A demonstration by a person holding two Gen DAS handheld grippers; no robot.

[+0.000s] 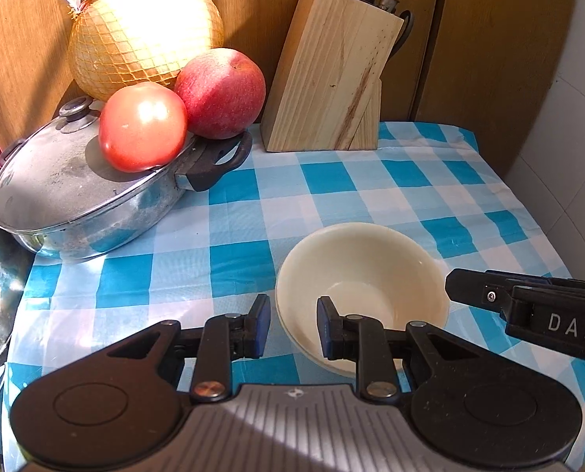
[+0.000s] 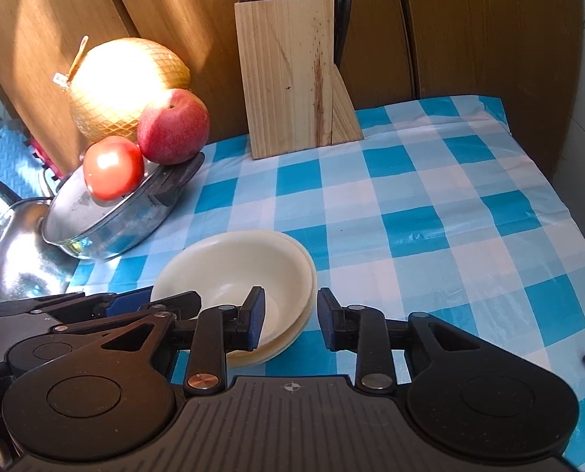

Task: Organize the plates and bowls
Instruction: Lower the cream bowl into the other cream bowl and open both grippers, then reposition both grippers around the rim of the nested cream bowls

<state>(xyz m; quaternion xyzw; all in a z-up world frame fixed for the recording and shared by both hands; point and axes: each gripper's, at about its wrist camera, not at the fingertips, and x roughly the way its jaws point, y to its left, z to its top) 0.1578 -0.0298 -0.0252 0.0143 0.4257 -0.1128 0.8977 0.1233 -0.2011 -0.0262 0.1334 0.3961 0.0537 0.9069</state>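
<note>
Two cream bowls (image 1: 363,267) (image 2: 233,267) sit nested on the blue-checked tablecloth (image 1: 410,181). In the left wrist view my left gripper (image 1: 293,326) is shut on the stack's left rim, one pad inside and one outside. In the right wrist view my right gripper (image 2: 290,320) straddles the right rim. Its left pad is inside the bowl and its right pad stands clear of the wall, so it is open. One of the right gripper's fingers (image 1: 473,289) shows at the bowl's right side in the left wrist view.
A lidded steel pot (image 1: 76,196) at the left carries a tomato (image 1: 143,126) and an apple (image 1: 221,92), with a netted pomelo (image 1: 143,27) behind. A wooden knife block (image 1: 332,74) stands at the back. A kettle (image 2: 13,251) is far left.
</note>
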